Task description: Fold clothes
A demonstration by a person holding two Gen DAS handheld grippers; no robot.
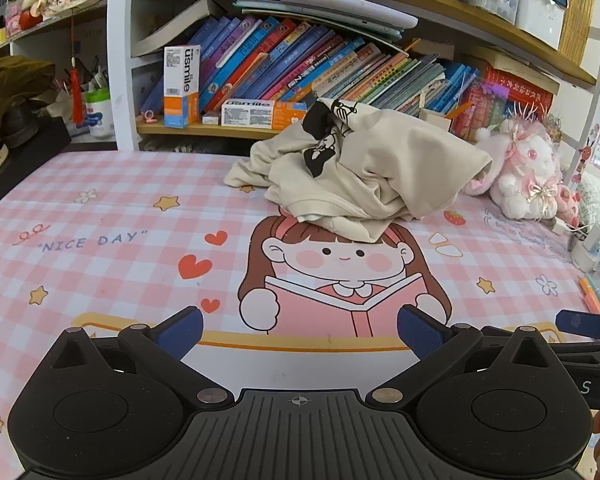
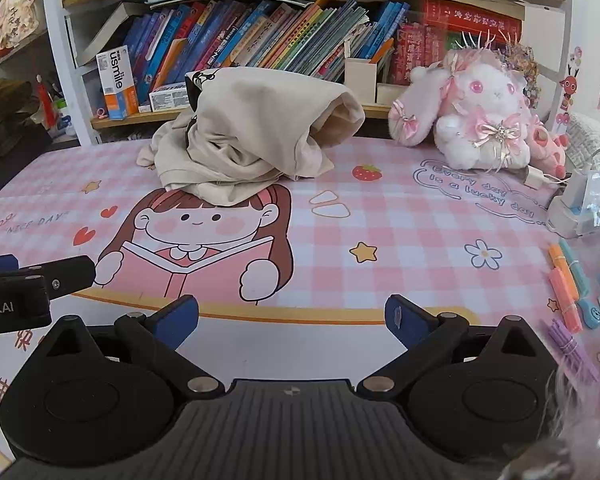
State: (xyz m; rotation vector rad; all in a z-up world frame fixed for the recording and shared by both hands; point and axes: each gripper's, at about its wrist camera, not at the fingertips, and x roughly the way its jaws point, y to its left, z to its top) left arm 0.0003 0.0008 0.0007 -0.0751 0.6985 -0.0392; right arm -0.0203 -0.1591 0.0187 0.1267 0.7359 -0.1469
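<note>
A crumpled cream garment with a black print (image 1: 364, 168) lies in a heap at the back middle of the pink checked desk mat (image 1: 100, 208). It also shows in the right wrist view (image 2: 252, 136). My left gripper (image 1: 300, 330) is open and empty, low over the mat's front edge, well short of the garment. My right gripper (image 2: 292, 320) is open and empty, beside the left one at the front. The right gripper's finger shows at the right edge of the left view (image 1: 580, 324); the left gripper's finger shows at the left of the right view (image 2: 60, 276).
A bookshelf (image 1: 340, 68) full of books stands behind the mat. A pink and white plush rabbit (image 2: 476, 116) sits at the back right. A charger and cable (image 2: 580, 208) and several coloured pens (image 2: 568, 284) lie along the right edge. Dark objects stand at the left.
</note>
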